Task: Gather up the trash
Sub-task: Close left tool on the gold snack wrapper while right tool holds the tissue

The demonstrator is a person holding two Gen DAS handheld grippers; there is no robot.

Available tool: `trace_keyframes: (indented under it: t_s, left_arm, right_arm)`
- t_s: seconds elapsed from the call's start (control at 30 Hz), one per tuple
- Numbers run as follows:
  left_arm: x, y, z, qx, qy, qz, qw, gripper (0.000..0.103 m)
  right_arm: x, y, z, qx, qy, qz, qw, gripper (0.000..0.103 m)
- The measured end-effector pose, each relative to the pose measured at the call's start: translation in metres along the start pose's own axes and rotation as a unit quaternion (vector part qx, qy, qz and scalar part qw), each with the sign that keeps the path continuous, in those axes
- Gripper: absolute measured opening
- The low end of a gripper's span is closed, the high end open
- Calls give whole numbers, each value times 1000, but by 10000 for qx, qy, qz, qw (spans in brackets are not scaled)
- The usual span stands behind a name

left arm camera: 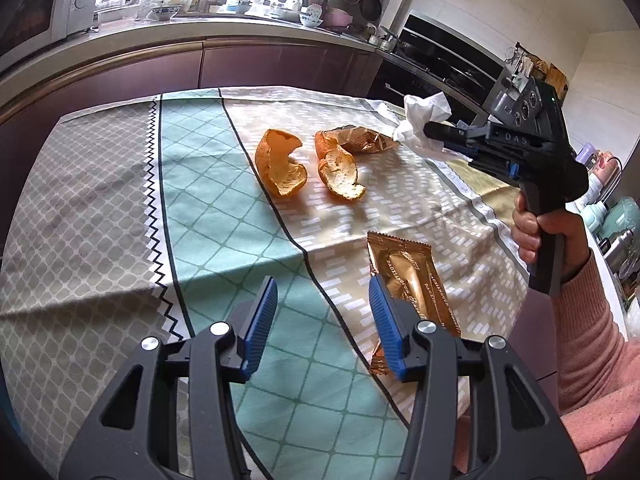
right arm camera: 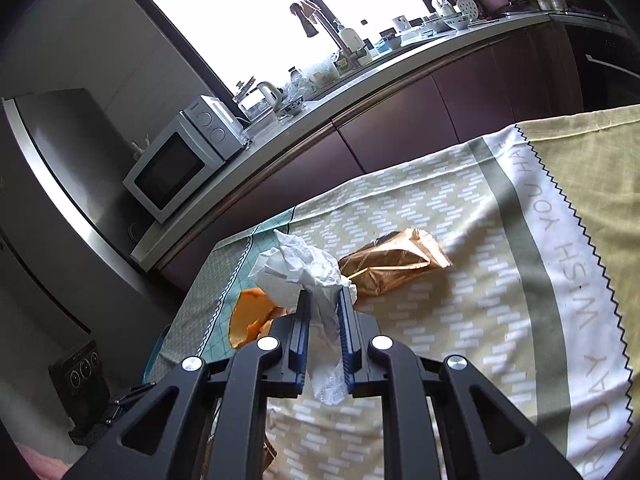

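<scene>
- Our right gripper [right arm camera: 325,304] is clamped on a crumpled white tissue [right arm camera: 298,270]; the blue pads [right arm camera: 347,332] pinch its middle, a bunched wad sticks out past the fingertips and a tail hangs below them.
- From the left wrist camera we see that same tissue [left arm camera: 424,118] carried above the far right part of the tablecloth [left arm camera: 208,184], clear of the cloth, with the right gripper [left arm camera: 434,134] held by a hand [left arm camera: 550,232] in a pink sleeve [left arm camera: 596,344].
- Our left gripper [left arm camera: 323,312] hovers over the near edge of the table with its jaws apart and nothing between them.
- Its right-side pad [left arm camera: 386,320] overlaps a flat gold snack wrapper [left arm camera: 412,276] in the view; we cannot tell whether they touch.
- Further out, two pieces of orange peel [left arm camera: 282,162] lie side by side in the middle of the cloth, cupped sides up.
- Just behind the right-hand peel lies a crumpled gold wrapper [left arm camera: 362,140], touching it.
- From the right wrist view this crumpled gold wrapper [right arm camera: 390,266] sits just beyond the tissue, and an orange peel [right arm camera: 250,318] shows to the left below the fingers.
- Beyond the table runs a kitchen counter [right arm camera: 280,128] with a white microwave [right arm camera: 176,164] and an electric kettle [right arm camera: 264,100] under a bright window [right arm camera: 280,16].
</scene>
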State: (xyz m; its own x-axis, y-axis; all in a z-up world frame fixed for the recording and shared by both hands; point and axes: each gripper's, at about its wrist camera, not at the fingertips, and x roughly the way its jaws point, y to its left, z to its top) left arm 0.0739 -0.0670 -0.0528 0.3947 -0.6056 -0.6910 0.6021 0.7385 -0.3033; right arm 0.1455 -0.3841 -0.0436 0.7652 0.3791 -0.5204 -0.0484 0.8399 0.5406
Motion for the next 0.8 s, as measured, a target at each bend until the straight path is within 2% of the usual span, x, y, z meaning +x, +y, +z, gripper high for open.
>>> trace_keyframes:
  t_s: [0.17, 0.33, 0.47, 0.8]
  left_arm:
    - [-2, -2, -1, 28, 36, -82, 10000, 47]
    - [1, -18, -4, 276, 156, -301, 9990, 47]
    - [7, -33, -7, 478, 281, -470, 9974, 47]
    - [23, -44, -12, 525, 596, -724, 9942, 46]
  right_arm:
    - [2, 6, -23, -47, 198, -20, 9998, 15]
    - [8, 7, -38, -43, 330, -29, 9994, 15]
    - [7, 5, -42, 47, 310, 10, 9995, 15]
    - [-1, 1, -46, 110, 282, 92, 9995, 15]
